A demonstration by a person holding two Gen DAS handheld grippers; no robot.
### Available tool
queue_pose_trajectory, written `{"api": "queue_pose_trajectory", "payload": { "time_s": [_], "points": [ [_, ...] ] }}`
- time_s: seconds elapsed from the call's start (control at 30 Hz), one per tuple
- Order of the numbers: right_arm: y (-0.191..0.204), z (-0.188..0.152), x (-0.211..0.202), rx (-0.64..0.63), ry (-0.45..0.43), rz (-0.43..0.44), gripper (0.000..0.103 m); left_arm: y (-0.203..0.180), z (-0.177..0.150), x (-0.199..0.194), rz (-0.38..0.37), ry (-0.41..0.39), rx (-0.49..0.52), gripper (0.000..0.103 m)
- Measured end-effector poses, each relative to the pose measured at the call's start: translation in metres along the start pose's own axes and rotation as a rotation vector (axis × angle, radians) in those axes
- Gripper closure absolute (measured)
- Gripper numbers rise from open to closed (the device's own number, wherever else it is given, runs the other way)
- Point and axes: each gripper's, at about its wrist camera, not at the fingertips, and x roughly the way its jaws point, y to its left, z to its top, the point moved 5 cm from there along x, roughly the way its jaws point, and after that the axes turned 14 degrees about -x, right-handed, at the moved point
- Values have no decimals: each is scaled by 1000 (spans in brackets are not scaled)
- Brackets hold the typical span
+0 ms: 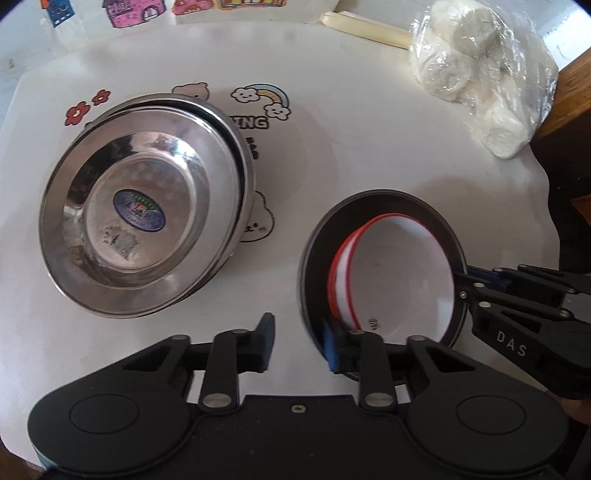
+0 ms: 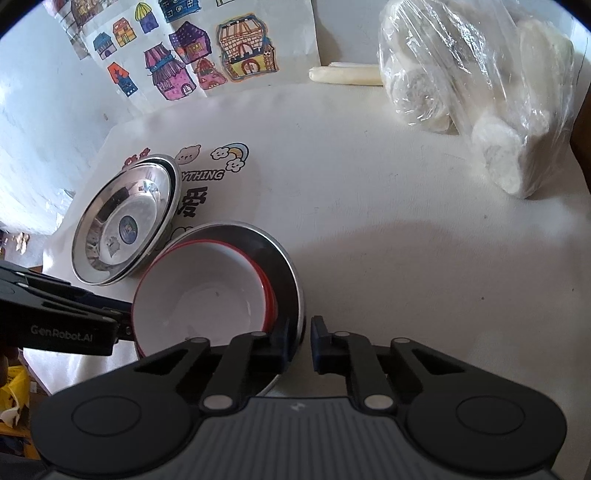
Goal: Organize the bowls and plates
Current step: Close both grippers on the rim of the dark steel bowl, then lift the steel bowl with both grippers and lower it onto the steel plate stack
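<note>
A stack of steel plates [image 1: 144, 225] lies at the left of the white table; it also shows in the right wrist view [image 2: 125, 225]. White bowls with red rims [image 1: 399, 273] sit nested in a steel bowl [image 1: 317, 251], also seen in the right wrist view as white bowls [image 2: 199, 299] in the steel bowl [image 2: 284, 266]. My left gripper [image 1: 299, 341] is open, its right finger at the steel bowl's near rim. My right gripper [image 2: 300, 341] straddles the steel bowl's rim with a small gap between the pads; whether it grips is unclear.
A clear plastic bag of white round items [image 1: 487, 74] lies at the far right of the table [image 1: 351, 147]. A rolled pale sheet [image 1: 365, 27] lies along the back edge. Children's drawings of houses [image 2: 177, 55] hang on the wall behind.
</note>
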Motion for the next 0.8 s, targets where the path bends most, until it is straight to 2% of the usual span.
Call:
{"api": "queue_pose_trajectory", "payload": {
  "time_s": [0.27,0.8],
  "points": [
    [1,1,1,3,10,7,93,-5,2,5,-13,16,23,90],
    [0,-1,0,53,16,42,93,1,2,6,-36,19,2,91]
  ]
}}
